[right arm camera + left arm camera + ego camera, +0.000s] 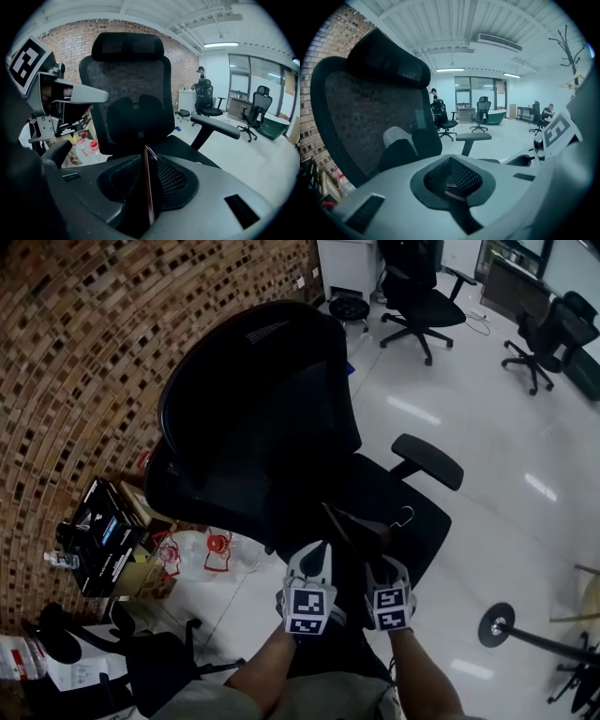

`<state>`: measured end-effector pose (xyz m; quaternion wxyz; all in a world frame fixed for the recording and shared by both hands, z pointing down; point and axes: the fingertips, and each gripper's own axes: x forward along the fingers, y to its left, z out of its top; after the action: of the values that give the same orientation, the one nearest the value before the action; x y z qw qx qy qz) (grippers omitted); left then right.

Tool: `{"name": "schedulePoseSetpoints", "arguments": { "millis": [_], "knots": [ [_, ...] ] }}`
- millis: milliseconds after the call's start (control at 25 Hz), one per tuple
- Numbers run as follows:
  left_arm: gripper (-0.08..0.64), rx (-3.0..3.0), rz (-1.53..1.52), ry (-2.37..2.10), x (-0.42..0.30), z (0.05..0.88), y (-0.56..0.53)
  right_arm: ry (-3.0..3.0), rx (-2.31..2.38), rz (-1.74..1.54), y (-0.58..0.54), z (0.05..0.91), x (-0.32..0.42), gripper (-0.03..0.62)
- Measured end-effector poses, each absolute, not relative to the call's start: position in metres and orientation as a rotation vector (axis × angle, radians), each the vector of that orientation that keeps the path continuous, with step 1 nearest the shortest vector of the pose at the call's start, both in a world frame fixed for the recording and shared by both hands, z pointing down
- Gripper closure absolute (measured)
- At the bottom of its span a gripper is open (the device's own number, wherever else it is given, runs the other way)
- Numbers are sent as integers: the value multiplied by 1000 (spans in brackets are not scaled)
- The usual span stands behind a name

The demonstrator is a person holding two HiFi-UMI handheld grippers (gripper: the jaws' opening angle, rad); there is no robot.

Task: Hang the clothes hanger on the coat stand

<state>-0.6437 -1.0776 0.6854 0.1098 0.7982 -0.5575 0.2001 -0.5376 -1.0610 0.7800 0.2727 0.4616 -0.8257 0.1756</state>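
A dark wooden clothes hanger (pixel 352 524) with a metal hook (pixel 404 517) hovers over the seat of a black office chair (pixel 272 418). My left gripper (pixel 319 549) and right gripper (pixel 380 563) both reach onto it from below. In the right gripper view the hanger (pixel 149 173) stands edge-on between the pads of the right gripper (pixel 150 190), which is shut on it. A thin reddish strip of the hanger (pixel 452 186) is pinched in the left gripper (pixel 452 183). The coat stand (pixel 567 42) rises at the far right, and its round base (pixel 497 624) rests on the floor to my right.
A brick wall (pixel 84 352) runs along the left, with boxes (pixel 103 531) and water bottles (pixel 217 549) on the floor below it. More office chairs (pixel 422 296) stand across the glossy floor. Another hanger (pixel 574 82) hangs on the coat stand.
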Motion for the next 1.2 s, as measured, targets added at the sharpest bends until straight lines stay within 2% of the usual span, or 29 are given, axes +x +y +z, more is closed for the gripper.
{"name": "schedulePoseSetpoints", "arguments": {
  "millis": [480, 800, 1200],
  "knots": [
    [545, 2302, 725, -1498, -639, 785, -1146, -2120, 1124, 563, -1111, 912, -548, 462],
    [546, 2360, 760, -1429, -628, 803, -1169, -2036, 960, 613, -1125, 999, -563, 462],
    [545, 2407, 772, -1400, -617, 817, -1173, -1974, 944, 661, -1121, 1058, -553, 462]
  ]
}}
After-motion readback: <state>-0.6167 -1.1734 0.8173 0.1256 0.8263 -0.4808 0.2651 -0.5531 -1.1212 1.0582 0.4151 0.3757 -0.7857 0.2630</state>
